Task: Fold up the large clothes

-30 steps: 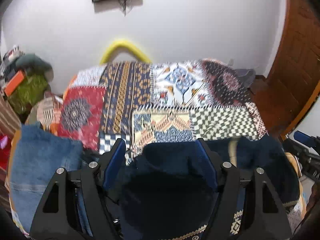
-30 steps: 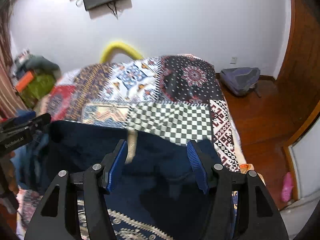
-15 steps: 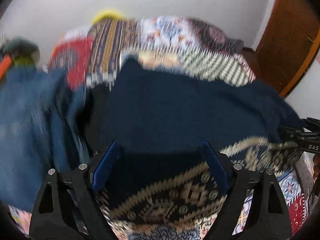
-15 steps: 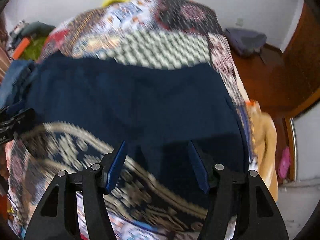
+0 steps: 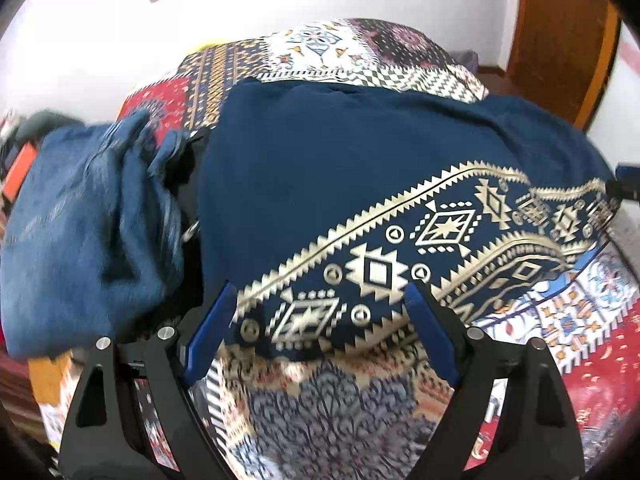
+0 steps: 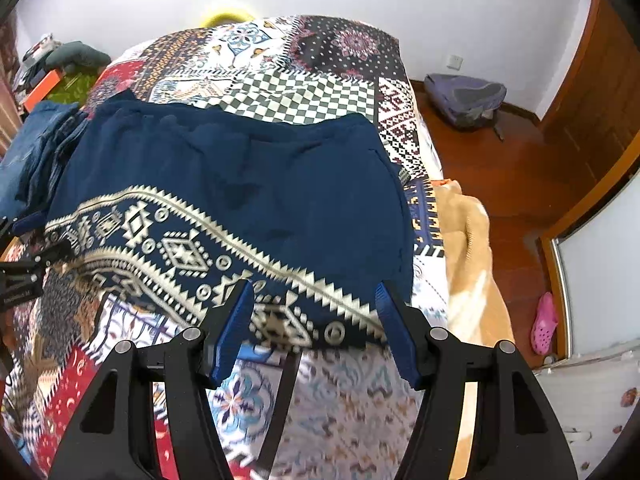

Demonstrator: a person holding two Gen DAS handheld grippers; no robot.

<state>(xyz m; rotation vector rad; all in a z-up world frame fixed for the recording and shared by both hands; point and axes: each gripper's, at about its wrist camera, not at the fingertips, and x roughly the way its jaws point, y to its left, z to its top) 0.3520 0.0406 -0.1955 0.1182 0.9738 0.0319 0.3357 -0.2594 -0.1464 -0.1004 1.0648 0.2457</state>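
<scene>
Navy garment [image 5: 344, 168] with the gold geometric border now lies spread flat across the patchwork bedspread [image 5: 332, 408], border hem nearest the cameras. A second ago it hung bunched between both grippers, well above the bed; both hands have since come down and toward the near edge, laying it out.

Left gripper [image 5: 320, 304]: jaws have just been opening and now stand wide. The border hem sits between the blue pads, but they do not press on it. Released, by the look of it.

Right gripper [image 6: 316, 300]: jaws apart at a middling width, unchanged over the last second. The hem's right corner lies between the pads; no pinch visible. Motion blur at the cloth edge makes contact on the right pad hard to rule out.

Garment position: centre of the bed, far edge reaching the checked patch [image 6: 296, 96], right side short of the bed edge and the tan blanket [image 6: 468, 240]. A pile of denim [image 5: 84, 216] lies just beside its left edge, touching or overlapping slightly.

Reading: the lay-out step looks finished, no fold made yet. Next likely move is to regrip the near hem at both corners and carry it over toward the far edge. Risk: the denim pile may snag the left side.
</scene>
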